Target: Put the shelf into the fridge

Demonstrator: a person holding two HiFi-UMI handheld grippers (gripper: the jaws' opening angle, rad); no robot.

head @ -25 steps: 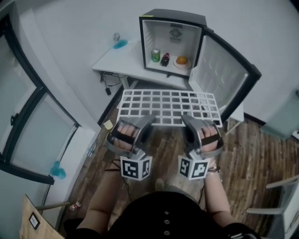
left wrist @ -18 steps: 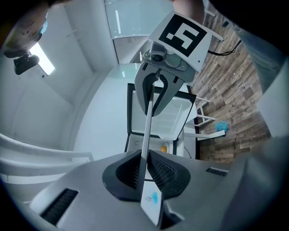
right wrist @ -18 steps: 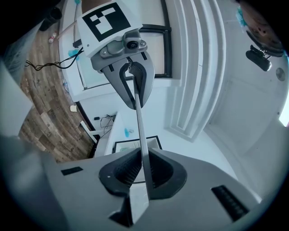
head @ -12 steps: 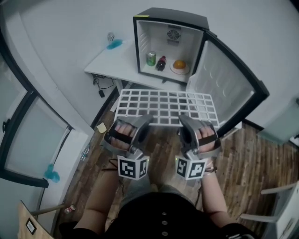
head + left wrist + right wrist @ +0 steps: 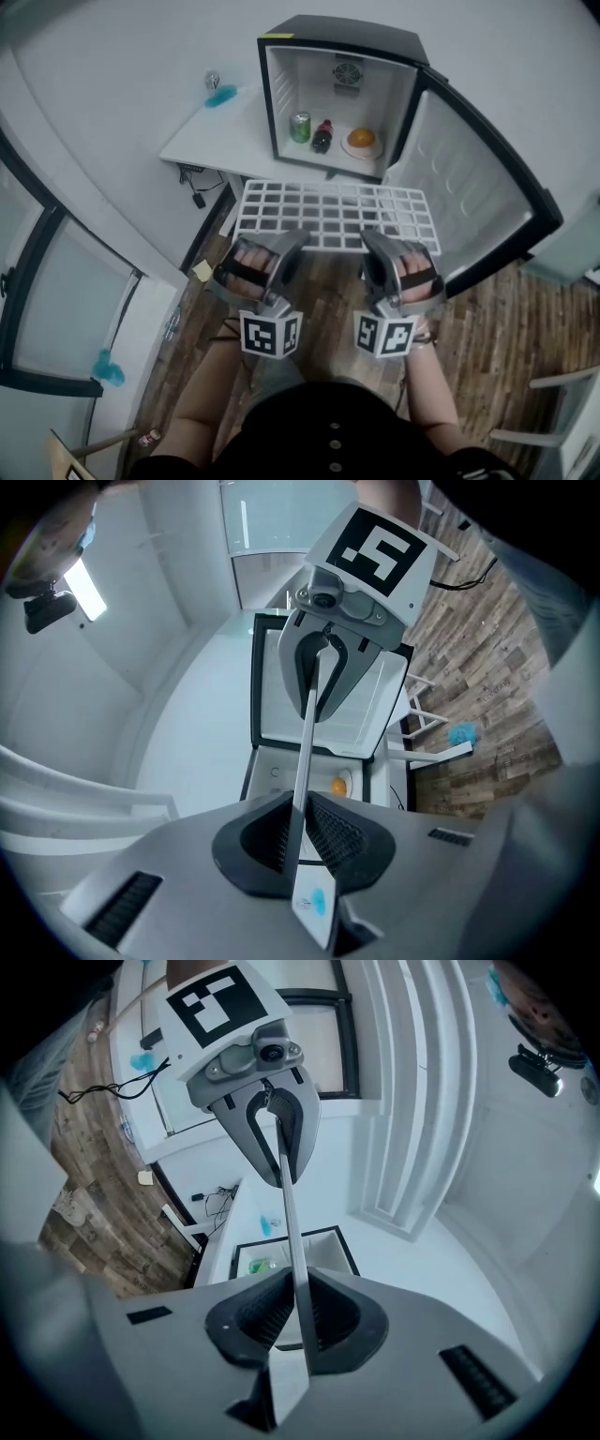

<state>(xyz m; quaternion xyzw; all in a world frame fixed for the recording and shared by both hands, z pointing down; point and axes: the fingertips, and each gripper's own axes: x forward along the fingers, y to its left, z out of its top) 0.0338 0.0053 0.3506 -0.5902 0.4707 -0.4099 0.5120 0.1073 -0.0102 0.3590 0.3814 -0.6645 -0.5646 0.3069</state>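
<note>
1. The step in hand looks like the carry toward the fridge [image 5: 342,37]. The white wire shelf [image 5: 336,216] is held flat in the air just in front of the fridge's open mouth. Its far edge is close to the opening, and none of it is inside yet.
2. The left claw [image 5: 289,248] is clenched on the shelf's near edge, on the side away from the fridge. The right claw [image 5: 373,248] is clenched on the same edge, a little apart from the left one. Each gripper view shows the shelf edge-on, pinched between the jaws.
3. The fridge stands on a white desk [image 5: 211,131] with its door [image 5: 478,197] swung wide open beside the shelf's right end. On the fridge floor stand a green can [image 5: 300,127], a dark bottle [image 5: 322,137] and an orange [image 5: 362,138] on a plate.
4. The next move probably calls for keeping the shelf level and square to the opening. It would have to be raised above the can and bottle, then pushed straight in.
5. The side ledges inside the fridge cannot be made out, so the right height is a guess. The shelf's right corner passes near the door and needs watching.
</note>
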